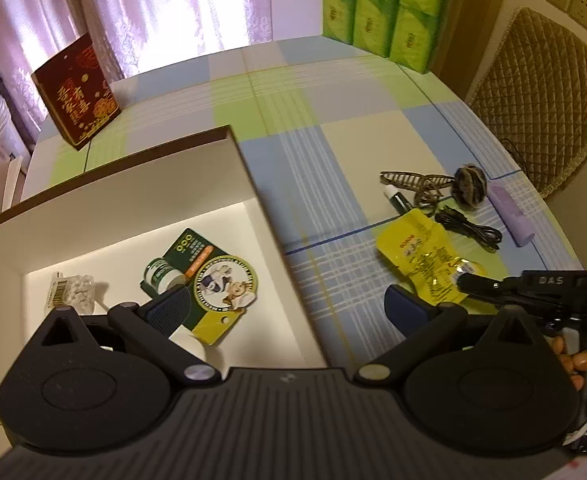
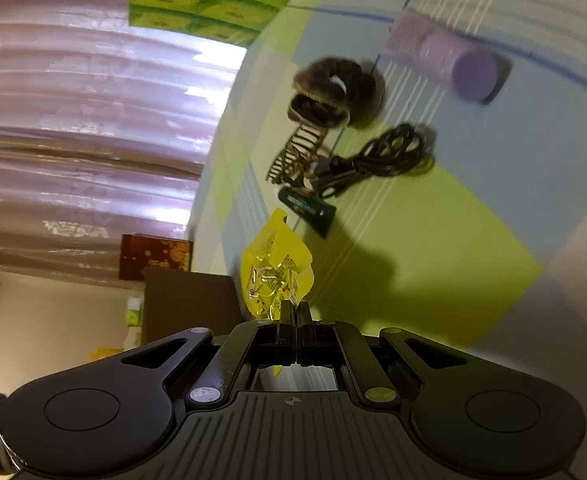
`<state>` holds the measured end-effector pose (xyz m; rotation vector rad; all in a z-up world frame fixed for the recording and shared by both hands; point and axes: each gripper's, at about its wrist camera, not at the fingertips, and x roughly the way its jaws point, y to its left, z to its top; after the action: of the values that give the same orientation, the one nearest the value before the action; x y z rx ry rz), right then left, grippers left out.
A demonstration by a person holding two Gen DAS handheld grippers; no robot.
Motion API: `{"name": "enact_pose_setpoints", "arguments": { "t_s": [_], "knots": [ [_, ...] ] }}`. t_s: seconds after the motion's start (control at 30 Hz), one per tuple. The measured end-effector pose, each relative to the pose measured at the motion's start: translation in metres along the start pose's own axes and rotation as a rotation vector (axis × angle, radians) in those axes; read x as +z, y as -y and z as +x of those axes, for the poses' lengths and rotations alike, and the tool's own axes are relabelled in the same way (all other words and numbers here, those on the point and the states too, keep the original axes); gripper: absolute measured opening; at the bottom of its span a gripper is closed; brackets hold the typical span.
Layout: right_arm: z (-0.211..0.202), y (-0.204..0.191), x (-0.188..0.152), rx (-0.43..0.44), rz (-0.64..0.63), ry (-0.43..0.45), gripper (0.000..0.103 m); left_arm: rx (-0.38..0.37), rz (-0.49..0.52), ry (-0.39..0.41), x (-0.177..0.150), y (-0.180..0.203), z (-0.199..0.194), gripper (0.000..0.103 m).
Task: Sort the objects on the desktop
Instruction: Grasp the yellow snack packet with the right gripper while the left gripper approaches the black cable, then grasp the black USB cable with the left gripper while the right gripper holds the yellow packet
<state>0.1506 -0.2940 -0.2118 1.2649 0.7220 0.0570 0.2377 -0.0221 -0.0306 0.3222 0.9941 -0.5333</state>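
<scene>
My left gripper (image 1: 289,306) is open, straddling the right wall of a white open box (image 1: 281,216). Inside the box lie a green card pack (image 1: 209,276), a small green jar (image 1: 161,274) and a bag of cotton swabs (image 1: 73,294). My right gripper (image 2: 294,308) is shut on the corner of a yellow snack packet (image 2: 273,268), lifted off the cloth; the same yellow snack packet (image 1: 421,256) and the right gripper (image 1: 469,282) show in the left wrist view. On the checked tablecloth (image 1: 321,152) lie a hair claw (image 2: 297,152), a furry scrunchie (image 2: 333,92), a black cable (image 2: 377,156), a green tube (image 2: 309,208) and a lilac cylinder (image 2: 453,64).
A dark red gift box (image 1: 77,92) stands at the table's far left. Stacked green tissue packs (image 1: 381,8) sit at the far edge. A quilted chair back (image 1: 541,96) is beyond the table's right side. A person's fingers (image 1: 573,356) hold the right gripper.
</scene>
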Motion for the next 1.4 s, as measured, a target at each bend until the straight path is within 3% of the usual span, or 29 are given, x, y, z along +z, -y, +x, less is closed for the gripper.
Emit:
{"name": "enact_pose_setpoints", "arguments": {
  "t_s": [0.33,0.73,0.93,1.1,1.27,1.4],
  "knots": [
    [-0.052,0.004,0.0,0.009,0.0,0.031,0.0,-0.038,0.067,0.037,0.003,0.041,-0.012,0.102],
    [-0.123,0.032,0.015,-0.044,0.039,0.097,0.0,-0.124,0.112,0.063,0.014,0.111,-0.003,0.101],
    [-0.151,0.043,0.035,-0.052,0.04,0.126,0.0,-0.169,-0.009,0.011,0.023,0.136,0.042,0.096],
    [-0.166,0.046,0.057,-0.041,0.03,0.141,0.0,-0.156,-0.138,-0.031,0.029,0.147,0.09,0.082],
    [-0.168,0.043,0.079,-0.013,0.015,0.142,0.0,-0.161,-0.29,-0.067,0.033,0.149,0.127,0.074],
    [-0.164,0.039,0.094,0.009,-0.002,0.13,0.0,-0.116,-0.299,-0.068,0.037,0.158,0.146,0.072]
  ]
}}
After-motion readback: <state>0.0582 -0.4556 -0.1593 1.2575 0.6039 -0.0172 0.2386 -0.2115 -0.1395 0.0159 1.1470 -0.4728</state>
